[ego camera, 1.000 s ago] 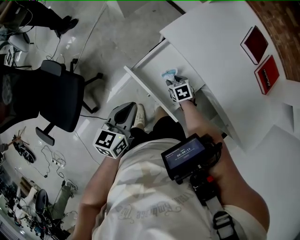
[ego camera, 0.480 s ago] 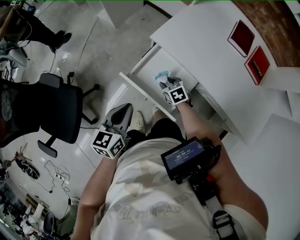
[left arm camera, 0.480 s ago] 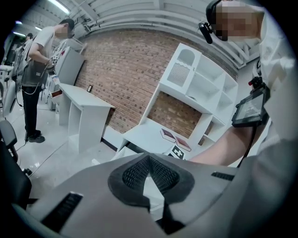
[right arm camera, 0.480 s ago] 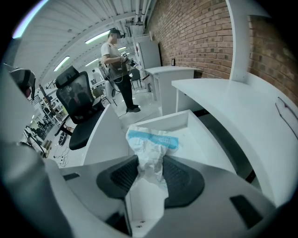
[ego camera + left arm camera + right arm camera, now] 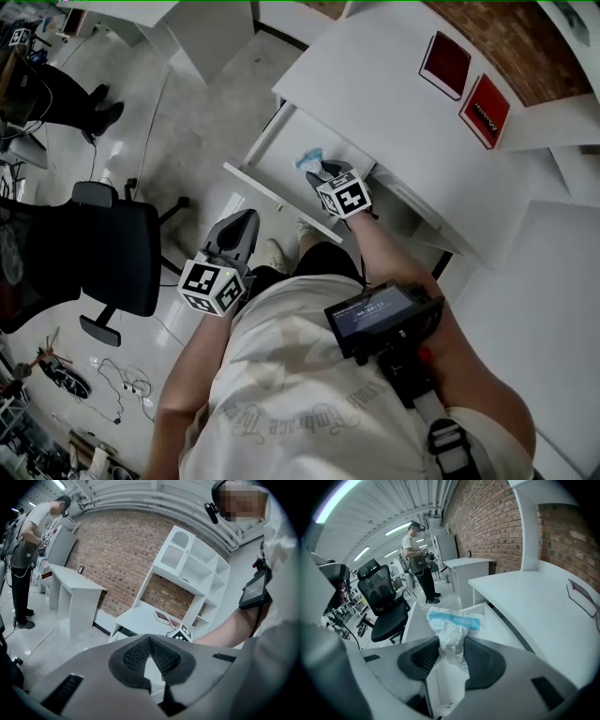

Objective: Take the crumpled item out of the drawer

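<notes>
— Our crumpled white-and-blue plastic wrapper [image 5: 453, 629]?
— Clamped in our right tool [image 5: 452, 654], sticking out past its tips, over the pulled-out white drawer [image 5: 277, 167].
— Left tool [image 5: 150, 654]?
— Closed on nothing, well back; we judge lifting toward us clears it.

Low in the head view, the person wears a cream short-sleeved T-shirt [image 5: 281, 403] with faint lettering, dark shorts [image 5: 323, 262] and a pale shoe [image 5: 275, 253]. A black screened device [image 5: 380, 314] with a red button is strapped on the right forearm. The grey left gripper [image 5: 246, 217] and right gripper [image 5: 319, 171] each carry a black-and-white marker cube.
</notes>
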Tool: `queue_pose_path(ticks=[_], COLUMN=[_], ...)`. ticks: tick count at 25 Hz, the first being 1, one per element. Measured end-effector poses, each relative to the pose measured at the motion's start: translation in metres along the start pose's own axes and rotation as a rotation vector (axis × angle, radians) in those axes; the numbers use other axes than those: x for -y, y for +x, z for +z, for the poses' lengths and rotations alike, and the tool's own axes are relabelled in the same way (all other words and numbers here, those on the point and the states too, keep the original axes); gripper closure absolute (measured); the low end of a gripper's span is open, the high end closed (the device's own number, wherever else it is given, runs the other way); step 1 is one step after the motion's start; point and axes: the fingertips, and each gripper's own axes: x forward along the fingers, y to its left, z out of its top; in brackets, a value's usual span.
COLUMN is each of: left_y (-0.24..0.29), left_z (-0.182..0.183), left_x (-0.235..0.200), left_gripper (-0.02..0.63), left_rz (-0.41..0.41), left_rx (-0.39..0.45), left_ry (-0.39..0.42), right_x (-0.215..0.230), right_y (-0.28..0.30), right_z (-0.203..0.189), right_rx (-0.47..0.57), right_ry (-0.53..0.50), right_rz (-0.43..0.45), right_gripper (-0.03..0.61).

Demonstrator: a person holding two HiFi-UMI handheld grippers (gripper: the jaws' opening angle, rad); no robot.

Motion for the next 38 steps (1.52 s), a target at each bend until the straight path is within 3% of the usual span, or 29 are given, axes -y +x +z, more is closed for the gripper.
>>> queue_pose_path(ticks=[20,38], left_y=[-0.005,-0.038], left_z=[0.02,0.033], left_x=[0.026,0.031], left_gripper=[0.594,0.594], left_rz=[-0.149,-0.189], left_rx=[0.023,0.069], left_ry=[0.094,0.167], right_x=[-0.036,-0.088], right_y=[-0.102,-0.186], right_z=[0.043,0.059], right_rx=[0.303,0.514], right_ry=[0.091,0.105], right_rz=[-0.05,-0.091], right_gripper=[0.402,0.403])
